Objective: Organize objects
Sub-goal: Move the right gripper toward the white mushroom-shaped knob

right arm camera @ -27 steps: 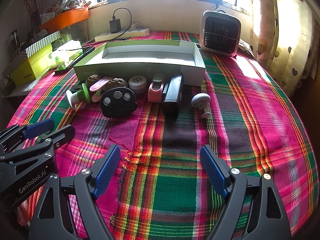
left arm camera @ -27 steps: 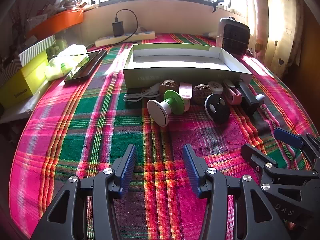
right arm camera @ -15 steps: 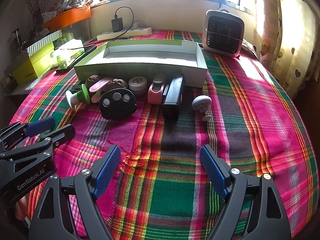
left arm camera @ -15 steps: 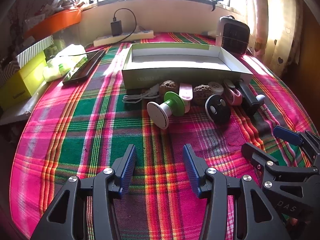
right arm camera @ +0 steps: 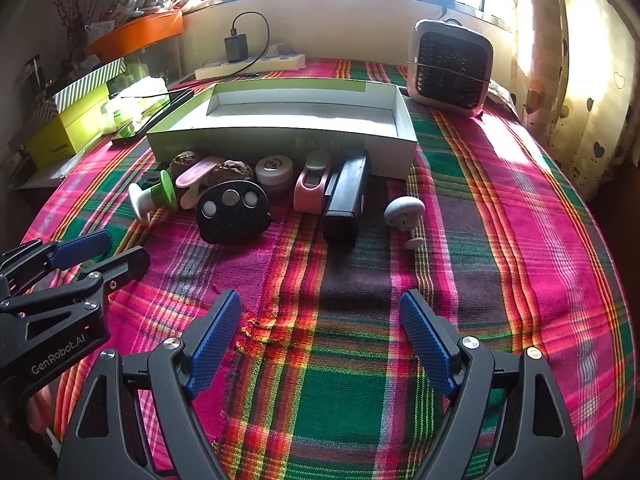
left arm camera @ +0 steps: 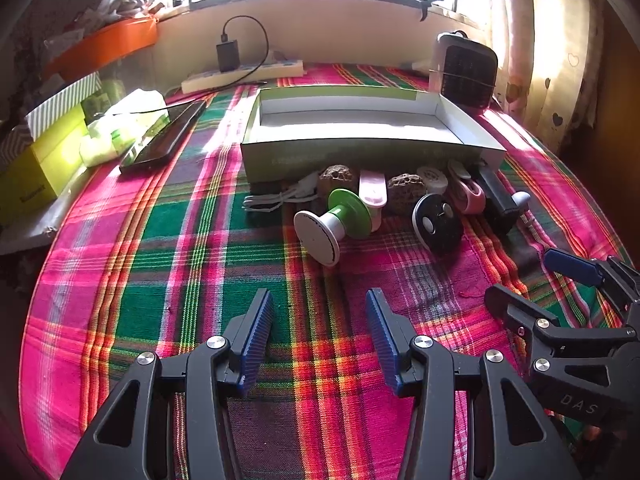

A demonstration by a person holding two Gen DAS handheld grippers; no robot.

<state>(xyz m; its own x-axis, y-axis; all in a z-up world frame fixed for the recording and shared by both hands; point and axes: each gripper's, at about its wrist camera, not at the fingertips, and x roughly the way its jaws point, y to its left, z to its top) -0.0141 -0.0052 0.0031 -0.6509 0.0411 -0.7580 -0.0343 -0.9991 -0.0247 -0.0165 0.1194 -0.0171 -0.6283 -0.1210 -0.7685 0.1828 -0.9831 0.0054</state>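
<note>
Barely anything has shifted over the last second — both views have crept a touch nearer to the row of clutter, and every item lies where it lay. That suggests the sorting has not begun; this reads as the approach before a first pick.

Going left to right on the plaid-covered bench [right arm camera: 500, 200]: the left claw [left arm camera: 320, 336] hovers over bare cloth with its blue pads apart and nothing between them. Ahead of it, along the front wall of the empty open box [right arm camera: 280, 136], lies the row to be tidied: a coiled white cable [left arm camera: 276, 200], a green-and-white spool [left arm camera: 336, 220] tipped on its side, a pink strip [left arm camera: 373, 192] propped between two brown knobbly lumps [right arm camera: 232, 169], a black disc with three round inserts [right arm camera: 232, 212], a small white round tin [right arm camera: 275, 170], a pink clip-like gadget [right arm camera: 310, 186], a long black device [right arm camera: 346, 196] and, a little apart to the right, a grey mushroom-shaped knob [right arm camera: 404, 210]. The right claw [right arm camera: 320, 336] hangs over empty cloth too, pads spread wider, gripping nothing.

Likely the box is the destination, and the spool or the disc is nearest for a first grab.
</note>
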